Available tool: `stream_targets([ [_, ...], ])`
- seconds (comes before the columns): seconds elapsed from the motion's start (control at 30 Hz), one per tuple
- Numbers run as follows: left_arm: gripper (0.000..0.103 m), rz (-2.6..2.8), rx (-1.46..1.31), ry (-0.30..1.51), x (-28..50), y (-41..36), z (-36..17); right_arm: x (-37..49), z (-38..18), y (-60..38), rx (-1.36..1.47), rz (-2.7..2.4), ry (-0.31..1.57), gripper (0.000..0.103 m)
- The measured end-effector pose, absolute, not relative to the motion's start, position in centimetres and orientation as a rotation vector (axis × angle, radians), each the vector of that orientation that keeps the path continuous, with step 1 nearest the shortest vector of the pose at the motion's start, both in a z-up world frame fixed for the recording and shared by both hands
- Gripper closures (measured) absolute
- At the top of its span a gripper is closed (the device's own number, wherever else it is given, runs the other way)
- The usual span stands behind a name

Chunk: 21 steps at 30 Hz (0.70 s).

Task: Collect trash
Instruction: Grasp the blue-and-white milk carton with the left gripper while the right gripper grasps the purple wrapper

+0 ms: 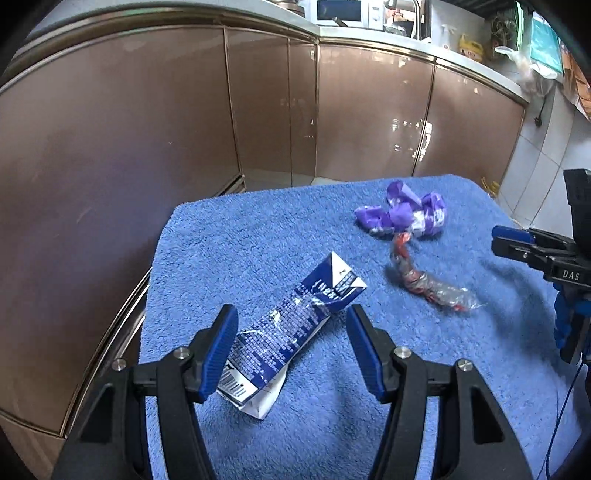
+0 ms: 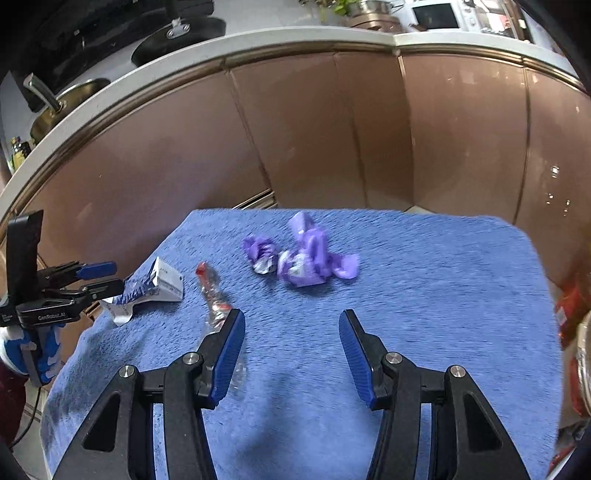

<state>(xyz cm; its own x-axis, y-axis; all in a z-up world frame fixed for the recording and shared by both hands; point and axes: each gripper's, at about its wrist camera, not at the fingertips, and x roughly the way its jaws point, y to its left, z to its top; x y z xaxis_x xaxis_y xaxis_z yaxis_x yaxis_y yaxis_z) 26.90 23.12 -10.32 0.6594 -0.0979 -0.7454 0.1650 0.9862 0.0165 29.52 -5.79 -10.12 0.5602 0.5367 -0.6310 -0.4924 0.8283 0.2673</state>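
Observation:
A crumpled blue-and-white carton (image 1: 295,325) lies on the blue towel (image 1: 240,240). My left gripper (image 1: 291,310) stands open over it; the carton's lower end sits beside the left pad, and the right pad is clear of it. Further right lie a twisted clear wrapper with red print (image 1: 424,284) and crumpled purple wrappers (image 1: 402,214). In the right wrist view my right gripper (image 2: 291,313) is open over bare towel (image 2: 424,277). There the clear wrapper (image 2: 214,295) runs just outside its left finger, with the purple wrappers (image 2: 306,262) ahead and the carton (image 2: 155,288) far left.
Brown glossy cabinet doors (image 1: 147,129) curve behind the towel, under a white countertop (image 2: 258,40) with a microwave (image 1: 343,11) and a pan (image 2: 62,107). Red packaging (image 2: 569,306) shows at the right edge. A gloved hand (image 2: 40,354) holds the left gripper.

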Motion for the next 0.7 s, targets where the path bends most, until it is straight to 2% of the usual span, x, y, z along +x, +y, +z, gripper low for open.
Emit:
stream_targets([
  [0.33, 0.044, -0.159, 0.077, 0.863, 28.2, 23.6, -12.3, 31.3, -11.5, -3.9, 0.058, 0.618, 0.771, 0.053],
  [0.57, 0.044, -0.158, 0.058, 0.86, 29.1, 24.0, -13.0, 34.0, -10.7, -4.2, 0.045, 0.588, 0.728, 0.059],
  [0.7, 0.044, -0.17, 0.054, 0.863, 29.4, 24.2, -13.3, 35.7, -10.8, -4.0, 0.045, 0.578, 0.72, 0.06],
])
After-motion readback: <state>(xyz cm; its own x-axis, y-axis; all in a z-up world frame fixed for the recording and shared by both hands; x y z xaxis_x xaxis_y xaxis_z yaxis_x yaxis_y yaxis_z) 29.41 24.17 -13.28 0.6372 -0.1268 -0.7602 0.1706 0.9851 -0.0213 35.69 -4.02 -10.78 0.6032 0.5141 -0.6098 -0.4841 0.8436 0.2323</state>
